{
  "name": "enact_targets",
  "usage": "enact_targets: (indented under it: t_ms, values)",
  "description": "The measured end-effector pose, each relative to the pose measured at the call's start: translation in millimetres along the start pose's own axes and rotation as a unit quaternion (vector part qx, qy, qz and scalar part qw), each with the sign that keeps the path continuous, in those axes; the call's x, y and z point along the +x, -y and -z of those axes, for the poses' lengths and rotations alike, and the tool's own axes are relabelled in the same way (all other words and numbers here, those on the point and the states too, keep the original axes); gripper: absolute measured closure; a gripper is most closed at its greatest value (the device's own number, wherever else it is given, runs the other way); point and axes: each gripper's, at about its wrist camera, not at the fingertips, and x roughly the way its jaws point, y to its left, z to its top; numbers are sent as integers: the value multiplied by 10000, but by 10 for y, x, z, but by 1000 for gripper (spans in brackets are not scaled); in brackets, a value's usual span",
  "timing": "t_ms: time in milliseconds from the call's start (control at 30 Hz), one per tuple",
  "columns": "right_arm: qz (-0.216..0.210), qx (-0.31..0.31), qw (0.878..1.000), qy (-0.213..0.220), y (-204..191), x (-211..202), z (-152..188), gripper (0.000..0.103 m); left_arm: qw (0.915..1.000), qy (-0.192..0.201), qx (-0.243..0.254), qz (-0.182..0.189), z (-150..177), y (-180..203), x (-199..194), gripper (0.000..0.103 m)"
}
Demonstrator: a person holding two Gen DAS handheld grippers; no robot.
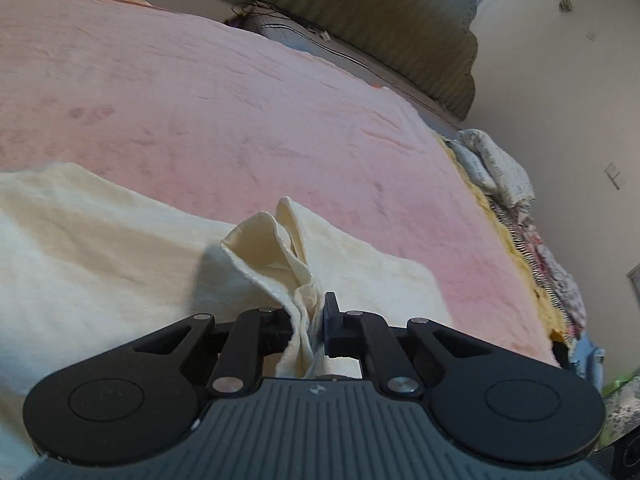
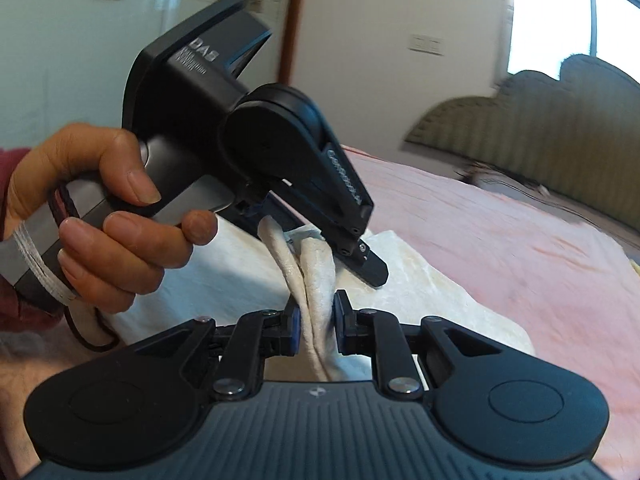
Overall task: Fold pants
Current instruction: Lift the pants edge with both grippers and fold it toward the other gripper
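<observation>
The cream pants [image 1: 100, 248] lie spread on a pink bed cover [image 1: 200, 100]. My left gripper [image 1: 310, 328] is shut on a bunched edge of the pants, which stands up in folds ahead of the fingers. In the right wrist view my right gripper [image 2: 314, 324] is shut on a thick rolled edge of the pants [image 2: 316, 276]. The left gripper [image 2: 352, 248], held in a hand [image 2: 108, 216], pinches the same bunch just beyond it. The rest of the pants [image 2: 420, 292] lies flat on the bed below.
A green padded headboard [image 1: 380, 20] stands at the far end of the bed. Crumpled patterned bedding [image 1: 500, 172] lies along the right edge. A bright window [image 2: 580, 20] and cream wall are behind. The pink cover [image 2: 520, 240] stretches right of the pants.
</observation>
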Motion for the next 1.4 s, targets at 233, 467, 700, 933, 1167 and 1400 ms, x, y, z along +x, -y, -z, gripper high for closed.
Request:
enact_targets:
  t_ms: [233, 467, 700, 933, 1167, 1400]
  values:
    - [-590, -207, 9975, -341, -315, 290, 116, 87, 9980, -70, 175, -604, 320, -360, -131, 88]
    - [-1088, -140, 9932, -395, -186, 44, 113, 75, 9931, 320, 144, -1118, 322, -470, -423, 52]
    - [-781, -234, 9964, -242, -113, 17, 87, 75, 9922, 336, -355, -1142, 294, -591, -648, 51]
    - [-177, -1266, 9905, -512, -450, 357, 154, 75, 9953, 318, -520, -754, 311, -548, -803, 50]
    - [114, -1783, 9819, -633, -540, 412, 213, 94, 9951, -260, -956, 32, 352, -566, -672, 41]
    - [-473, 12, 9988, -85, 21, 166, 60, 95, 9873, -534, -1432, 443, 352, -615, -488, 39]
